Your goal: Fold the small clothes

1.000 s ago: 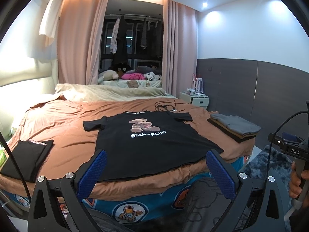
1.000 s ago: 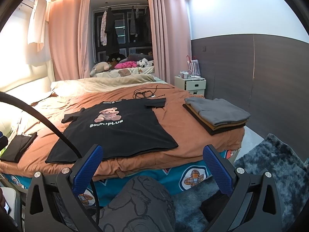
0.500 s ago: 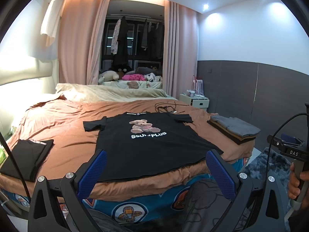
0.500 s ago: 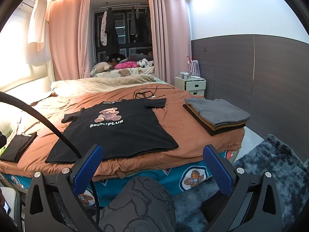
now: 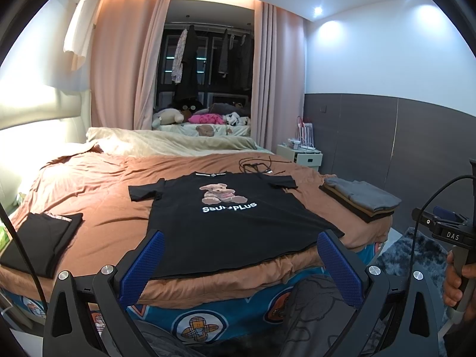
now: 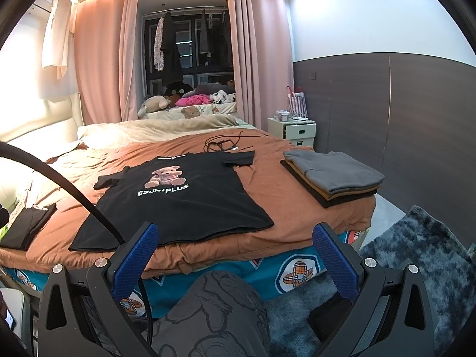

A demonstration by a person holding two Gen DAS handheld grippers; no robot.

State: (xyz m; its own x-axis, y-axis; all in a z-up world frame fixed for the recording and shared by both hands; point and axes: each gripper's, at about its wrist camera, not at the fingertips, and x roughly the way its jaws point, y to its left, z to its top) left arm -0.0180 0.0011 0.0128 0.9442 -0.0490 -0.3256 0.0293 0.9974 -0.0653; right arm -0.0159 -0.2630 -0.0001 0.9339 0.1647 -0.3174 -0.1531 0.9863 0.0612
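Observation:
A black T-shirt point(image 5: 232, 223) with a teddy bear print lies flat and spread out on the brown bedspread point(image 5: 98, 205); it also shows in the right wrist view point(image 6: 178, 205). My left gripper point(image 5: 238, 267) is open and empty, held off the bed's near edge in front of the shirt's hem. My right gripper point(image 6: 235, 255) is open and empty, also short of the bed's near edge, to the right of the shirt. Neither gripper touches the shirt.
A stack of folded clothes point(image 6: 333, 175) sits at the bed's right edge. A folded black garment point(image 5: 41, 241) lies at the left. Black cables point(image 6: 223, 144) lie behind the shirt. A white nightstand point(image 6: 293, 131) and a grey rug point(image 6: 416, 255) are to the right.
Both grippers have tilted up slightly, the left more so, so the bed sits a little lower in view. The shirt has not moved.

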